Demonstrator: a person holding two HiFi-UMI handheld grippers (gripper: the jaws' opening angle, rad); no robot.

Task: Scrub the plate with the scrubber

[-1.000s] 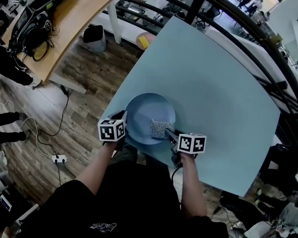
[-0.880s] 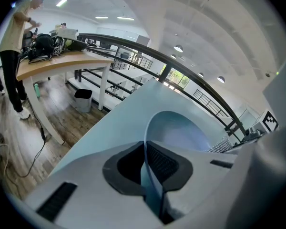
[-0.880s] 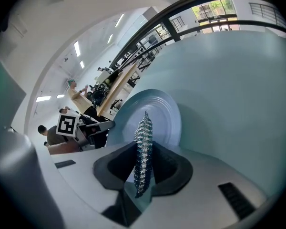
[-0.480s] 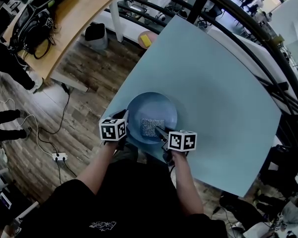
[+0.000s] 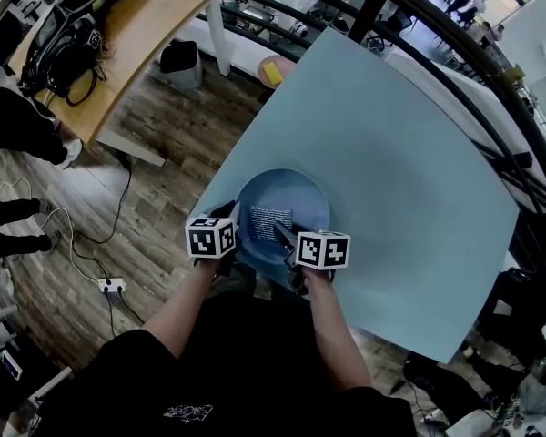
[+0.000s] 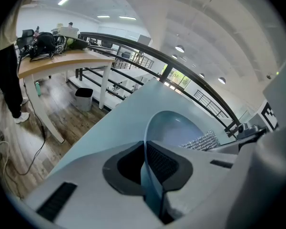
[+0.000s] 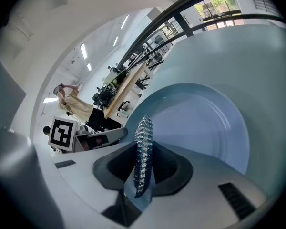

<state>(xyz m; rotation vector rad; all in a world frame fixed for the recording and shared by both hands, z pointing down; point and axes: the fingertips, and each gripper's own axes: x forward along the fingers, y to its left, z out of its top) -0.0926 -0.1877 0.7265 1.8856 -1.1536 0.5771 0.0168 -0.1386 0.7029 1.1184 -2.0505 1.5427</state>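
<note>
A pale blue plate [image 5: 300, 198] lies near the front left edge of the light blue table [image 5: 400, 153]. My left gripper [image 5: 231, 229] is shut on the plate's left rim [image 6: 148, 142]. The right gripper [image 5: 280, 231] is shut on a silvery mesh scrubber [image 5: 269, 220], which lies flat on the plate's left half. In the right gripper view the scrubber [image 7: 143, 151] stands edge-on between the jaws, over the plate [image 7: 205, 128]. From the left gripper view the scrubber [image 6: 200, 141] shows on the plate's far side.
A wooden desk [image 5: 118, 35] with dark gear stands at the far left over a plank floor. A grey bin [image 5: 177, 66] sits beside it. Black railings [image 5: 437, 44] run behind the table. People stand at the left edge [image 5: 18, 126].
My right gripper has slid the scrubber leftward across the plate, from its right half to its left half. The left gripper has stayed on the rim.
</note>
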